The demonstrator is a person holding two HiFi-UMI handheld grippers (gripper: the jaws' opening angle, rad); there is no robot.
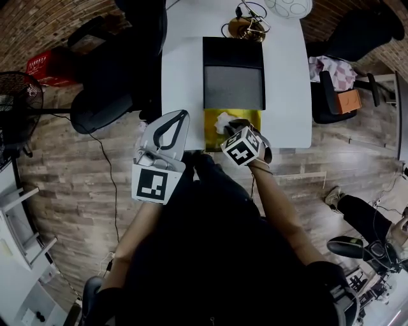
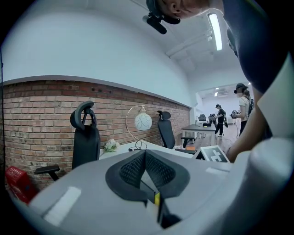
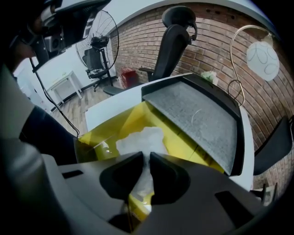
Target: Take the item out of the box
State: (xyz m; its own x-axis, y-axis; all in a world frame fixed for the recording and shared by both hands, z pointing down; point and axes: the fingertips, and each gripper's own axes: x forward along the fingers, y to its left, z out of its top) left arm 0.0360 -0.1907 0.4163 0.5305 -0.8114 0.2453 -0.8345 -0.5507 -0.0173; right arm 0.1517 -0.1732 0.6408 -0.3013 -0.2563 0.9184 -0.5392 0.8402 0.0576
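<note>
1. One box [image 1: 247, 114]: a yellow tray at the near edge of the white table [image 1: 182, 70]. Its black lid [image 1: 233, 87], lined with grey foam, lies open and flat against the tray's far side.
2. One item [image 3: 140, 140]: a soft, crumpled white bundle, inside the yellow tray on its left half as the head view shows it.
3. In the right gripper view the item's long axis runs along that gripper's line of sight. Its broad end rests on the tray floor and points toward the lid, and its narrow end comes up between the jaws.
4. Two grippers, each with one marker cube.
5. The right gripper [image 3: 143, 158] points steeply down into the tray. Its jaws are closed on the narrow end of the item, with white material filling the slit between the pads.
6. The left gripper [image 2: 145, 153] is held off the table's left near corner, pointing roughly level. Its jaws are together at the tips with nothing between them.
7. Two black office chairs stand out in the head view, one [image 1: 105, 105] left of the table and one [image 1: 335, 95] to its right.
8. One lamp with a white globe [image 1: 288, 6] stands at the table's far end.
9. One standing fan [image 1: 19, 105] and one red basket [image 1: 44, 63] are on the floor at the left.
</note>
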